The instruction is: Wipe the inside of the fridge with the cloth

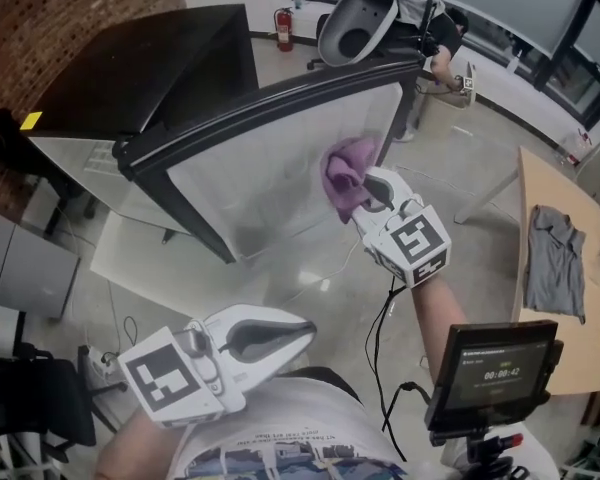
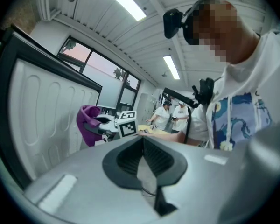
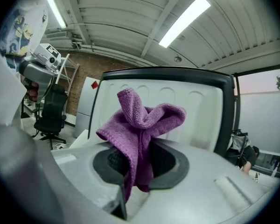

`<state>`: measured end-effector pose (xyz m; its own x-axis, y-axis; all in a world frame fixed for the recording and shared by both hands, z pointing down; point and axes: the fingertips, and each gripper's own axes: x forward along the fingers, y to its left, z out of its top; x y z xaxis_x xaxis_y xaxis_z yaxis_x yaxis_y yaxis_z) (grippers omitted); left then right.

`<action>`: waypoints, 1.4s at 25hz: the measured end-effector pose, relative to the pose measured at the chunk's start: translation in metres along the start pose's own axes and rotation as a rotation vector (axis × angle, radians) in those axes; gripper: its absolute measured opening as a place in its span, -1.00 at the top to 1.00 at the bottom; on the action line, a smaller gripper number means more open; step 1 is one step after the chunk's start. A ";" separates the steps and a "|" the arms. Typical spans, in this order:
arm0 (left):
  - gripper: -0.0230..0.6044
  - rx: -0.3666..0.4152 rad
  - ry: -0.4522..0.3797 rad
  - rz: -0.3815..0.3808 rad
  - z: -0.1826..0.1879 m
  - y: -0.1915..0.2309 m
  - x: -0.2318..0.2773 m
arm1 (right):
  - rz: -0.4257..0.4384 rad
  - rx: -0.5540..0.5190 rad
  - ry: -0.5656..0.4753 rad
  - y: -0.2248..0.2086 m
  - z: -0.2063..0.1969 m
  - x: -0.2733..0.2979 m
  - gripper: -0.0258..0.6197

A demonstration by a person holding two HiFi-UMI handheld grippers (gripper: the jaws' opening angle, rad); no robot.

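Left tongs [image 1: 298, 330] hang near the body, clenched on nothing (idle, it seems). Further out, the right tongs [image 1: 372, 190] grip the purple cloth [image 1: 345, 173] right at the fridge door's inner panel [image 1: 270, 168] — wiping stage, I'd say; next, press and sweep across.

The purple cloth [image 1: 346, 176] is bunched up, a nubbly terry rag, pinched by its middle in the jaws of the right gripper [image 1: 366, 194], with two folds sticking up above them and a tail hanging down between them. It's up at the white inner face of the fridge's open door [image 1: 280, 168], near the top far corner; whether it touches can't be told. That door is black-framed, its liner moulded in long rounded ribs. The fridge [image 1: 160, 63] itself is a black cabinet standing by a brick wall.
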<state>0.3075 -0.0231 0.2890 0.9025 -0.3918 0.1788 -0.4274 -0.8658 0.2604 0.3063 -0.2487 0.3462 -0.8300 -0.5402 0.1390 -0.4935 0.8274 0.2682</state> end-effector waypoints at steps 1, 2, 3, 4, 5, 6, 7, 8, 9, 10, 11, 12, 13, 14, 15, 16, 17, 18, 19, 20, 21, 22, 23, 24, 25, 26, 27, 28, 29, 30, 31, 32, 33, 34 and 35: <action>0.90 -0.002 -0.001 0.002 0.000 0.000 -0.001 | 0.029 -0.009 -0.009 0.014 0.005 0.004 0.67; 0.90 -0.004 -0.003 0.006 0.000 -0.001 -0.002 | 0.059 -0.013 -0.020 0.028 0.009 0.008 0.67; 0.90 -0.006 -0.004 0.010 0.000 -0.001 -0.003 | 0.088 -0.015 -0.034 0.041 0.014 0.013 0.67; 0.90 -0.009 -0.006 0.015 0.000 -0.002 -0.004 | 0.116 -0.015 -0.046 0.054 0.018 0.017 0.67; 0.90 -0.010 -0.007 0.019 0.000 -0.002 -0.006 | 0.143 -0.015 -0.058 0.065 0.022 0.022 0.68; 0.90 -0.012 -0.008 0.024 0.000 -0.003 -0.007 | 0.167 -0.016 -0.068 0.076 0.024 0.026 0.67; 0.90 -0.015 -0.010 0.030 0.000 -0.003 -0.009 | 0.189 -0.016 -0.075 0.086 0.026 0.030 0.68; 0.90 -0.018 -0.011 0.037 -0.001 -0.003 -0.011 | 0.210 -0.016 -0.082 0.096 0.028 0.035 0.67; 0.90 -0.021 -0.014 0.044 -0.001 -0.003 -0.013 | 0.231 -0.015 -0.088 0.105 0.029 0.039 0.68; 0.90 -0.024 -0.017 0.051 -0.001 -0.003 -0.015 | 0.252 -0.014 -0.093 0.114 0.029 0.044 0.67; 0.90 -0.025 -0.019 0.057 -0.001 -0.002 -0.017 | 0.274 -0.014 -0.095 0.123 0.029 0.047 0.67; 0.90 -0.026 -0.021 0.064 -0.001 -0.002 -0.019 | 0.296 -0.014 -0.096 0.132 0.029 0.051 0.67; 0.90 -0.028 -0.022 0.072 -0.001 -0.002 -0.021 | 0.319 -0.016 -0.095 0.140 0.028 0.054 0.67; 0.90 -0.031 -0.024 0.080 -0.002 -0.001 -0.023 | 0.339 -0.021 -0.093 0.148 0.026 0.057 0.67; 0.90 -0.035 -0.026 0.089 -0.002 0.000 -0.025 | 0.356 -0.028 -0.089 0.156 0.024 0.060 0.67; 0.90 -0.039 -0.028 0.096 -0.003 0.001 -0.027 | 0.371 -0.035 -0.084 0.161 0.021 0.064 0.67; 0.90 -0.043 -0.029 0.103 -0.004 0.003 -0.029 | 0.382 -0.040 -0.078 0.166 0.018 0.067 0.67; 0.90 -0.046 -0.028 0.108 -0.004 0.004 -0.030 | 0.390 -0.043 -0.073 0.168 0.015 0.070 0.67; 0.90 -0.046 -0.027 0.110 -0.005 0.004 -0.030 | 0.394 -0.044 -0.067 0.169 0.012 0.073 0.67; 0.90 -0.047 -0.026 0.111 -0.006 0.005 -0.031 | 0.396 -0.044 -0.062 0.168 0.010 0.075 0.67; 0.90 -0.047 -0.027 0.111 -0.006 0.005 -0.031 | 0.396 -0.044 -0.057 0.167 0.007 0.076 0.68; 0.90 -0.049 -0.028 0.112 -0.006 0.005 -0.030 | 0.394 -0.046 -0.051 0.165 0.004 0.077 0.67; 0.90 -0.051 -0.030 0.114 -0.006 0.006 -0.030 | 0.392 -0.047 -0.044 0.163 0.000 0.078 0.68; 0.90 -0.052 -0.030 0.115 -0.006 0.007 -0.030 | 0.388 -0.048 -0.038 0.160 -0.003 0.079 0.67; 0.90 -0.054 -0.030 0.116 -0.006 0.008 -0.029 | 0.384 -0.048 -0.032 0.156 -0.006 0.080 0.67; 0.90 -0.054 -0.030 0.114 -0.007 0.009 -0.028 | 0.379 -0.050 -0.026 0.152 -0.009 0.080 0.67; 0.90 -0.054 -0.029 0.111 -0.007 0.009 -0.027 | 0.372 -0.053 -0.020 0.148 -0.012 0.079 0.67; 0.90 -0.053 -0.028 0.107 -0.007 0.009 -0.025 | 0.365 -0.057 -0.015 0.144 -0.014 0.078 0.67; 0.90 -0.051 -0.026 0.103 -0.006 0.009 -0.023 | 0.357 -0.062 -0.010 0.140 -0.017 0.077 0.68; 0.90 -0.050 -0.025 0.099 -0.006 0.009 -0.021 | 0.350 -0.067 -0.006 0.136 -0.019 0.076 0.67; 0.90 -0.048 -0.024 0.096 -0.006 0.008 -0.019 | 0.341 -0.071 -0.002 0.131 -0.021 0.075 0.68; 0.90 -0.047 -0.023 0.093 -0.006 0.008 -0.017 | 0.332 -0.073 0.002 0.126 -0.023 0.073 0.67; 0.90 -0.045 -0.021 0.091 -0.006 0.007 -0.015 | 0.321 -0.074 0.006 0.121 -0.026 0.071 0.67; 0.90 -0.043 -0.019 0.087 -0.006 0.007 -0.014 | 0.308 -0.074 0.009 0.115 -0.028 0.068 0.67; 0.90 -0.040 -0.017 0.084 -0.006 0.007 -0.012 | 0.294 -0.073 0.014 0.109 -0.030 0.066 0.67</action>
<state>0.2931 -0.0221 0.2942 0.8642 -0.4676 0.1857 -0.5028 -0.8168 0.2828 0.2051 -0.1989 0.4135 -0.9308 -0.2812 0.2336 -0.2117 0.9356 0.2826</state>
